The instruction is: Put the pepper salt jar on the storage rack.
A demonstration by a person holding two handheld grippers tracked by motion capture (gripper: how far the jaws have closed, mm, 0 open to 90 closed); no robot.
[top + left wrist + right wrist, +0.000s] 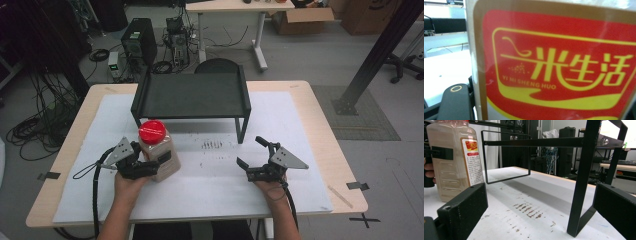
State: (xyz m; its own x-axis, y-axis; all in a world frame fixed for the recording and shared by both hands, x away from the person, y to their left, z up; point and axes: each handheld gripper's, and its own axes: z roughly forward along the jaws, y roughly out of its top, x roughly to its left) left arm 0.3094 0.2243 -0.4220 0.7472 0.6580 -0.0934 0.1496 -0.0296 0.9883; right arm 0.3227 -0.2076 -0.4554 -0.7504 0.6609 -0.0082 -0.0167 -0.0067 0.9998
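A clear plastic jar (161, 148) with a red lid (152, 131) and pale grain inside stands upright on the white sheet, left of centre. My left gripper (159, 161) is shut on its lower body; one black pad lies flat on the jar's side (442, 153). In the left gripper view the jar's red and yellow label (559, 65) is very close, with one finger (455, 103) beside it. My right gripper (250, 151) rests open on the sheet at the right, nothing between its fingers (464, 210).
A black metal shelf (192, 95) stands at the table's back middle; its front right leg (584, 182) rises just ahead of my right gripper. Brown specks (211, 145) mark the white sheet (300, 125). Beyond the table are computer towers (139, 40) and cables.
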